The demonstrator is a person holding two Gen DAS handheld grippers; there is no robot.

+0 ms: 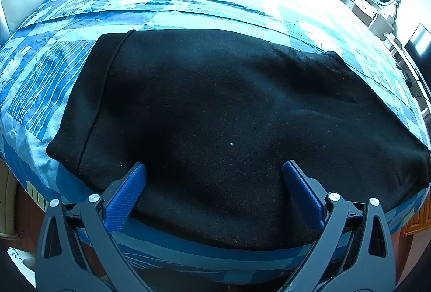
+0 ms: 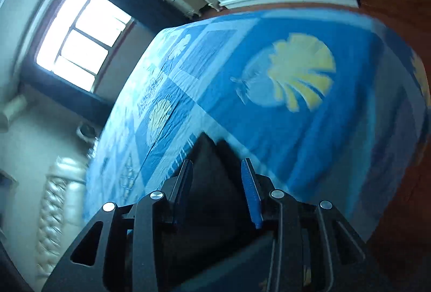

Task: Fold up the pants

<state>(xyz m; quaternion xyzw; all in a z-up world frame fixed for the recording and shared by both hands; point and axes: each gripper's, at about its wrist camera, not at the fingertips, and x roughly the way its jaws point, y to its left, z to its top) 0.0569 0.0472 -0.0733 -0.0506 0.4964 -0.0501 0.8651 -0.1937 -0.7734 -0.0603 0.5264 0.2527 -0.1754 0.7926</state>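
Bed point(image 1: 188, 6) | black pants point(image 1: 215, 109) flat | long axis left-right

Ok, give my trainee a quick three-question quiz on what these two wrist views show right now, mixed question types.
1. True or false: the black pants lie on a bare wooden floor.
2. Multiple choice: the fingers of the left gripper are A) spread wide above the pants, B) shut on a hem, C) out of view.
3. Short answer: in the right wrist view, what dark thing shows between the right gripper's fingers?

Key: 1. False, they lie on a blue patterned bedspread. 2. A. 3. Black cloth, with the fingers apart and not pressing on it.
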